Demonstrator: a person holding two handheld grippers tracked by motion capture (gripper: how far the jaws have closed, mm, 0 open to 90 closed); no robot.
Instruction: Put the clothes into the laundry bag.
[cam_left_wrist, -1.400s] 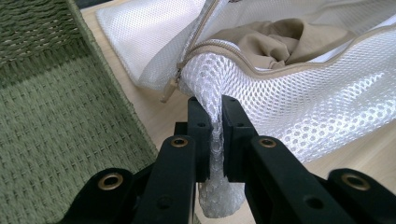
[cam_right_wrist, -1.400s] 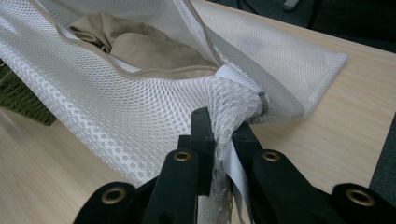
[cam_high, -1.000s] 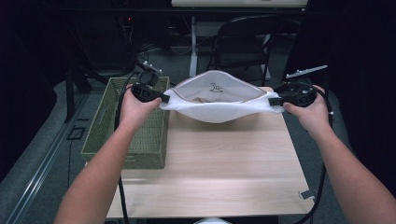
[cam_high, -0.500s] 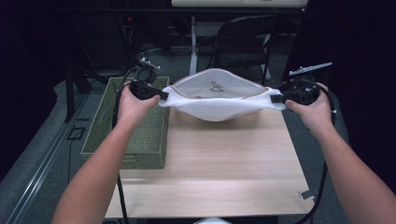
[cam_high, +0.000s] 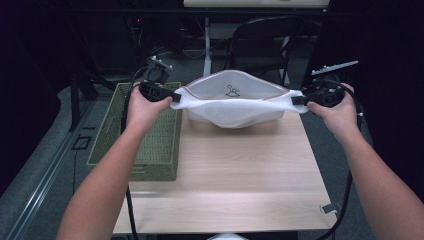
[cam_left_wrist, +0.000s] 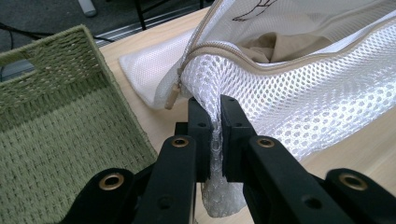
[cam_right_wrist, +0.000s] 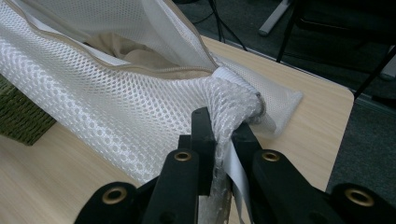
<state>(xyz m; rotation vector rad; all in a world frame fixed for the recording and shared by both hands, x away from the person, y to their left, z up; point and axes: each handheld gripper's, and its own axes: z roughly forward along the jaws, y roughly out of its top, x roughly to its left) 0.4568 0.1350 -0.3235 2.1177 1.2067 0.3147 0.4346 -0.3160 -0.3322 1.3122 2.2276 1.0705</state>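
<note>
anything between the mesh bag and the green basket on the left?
Nothing visible. The left gripper and right gripper each pinch an end of the mesh bag, holding it stretched over the table's far edge. The green basket sits directly beside it, open-topped, with no object between them.

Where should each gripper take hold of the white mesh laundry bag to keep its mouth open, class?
At the two ends of the zipped opening, each from its own outer side. The left gripper and right gripper each pinch bunched mesh there, so the mesh laundry bag hangs open between them.
</note>
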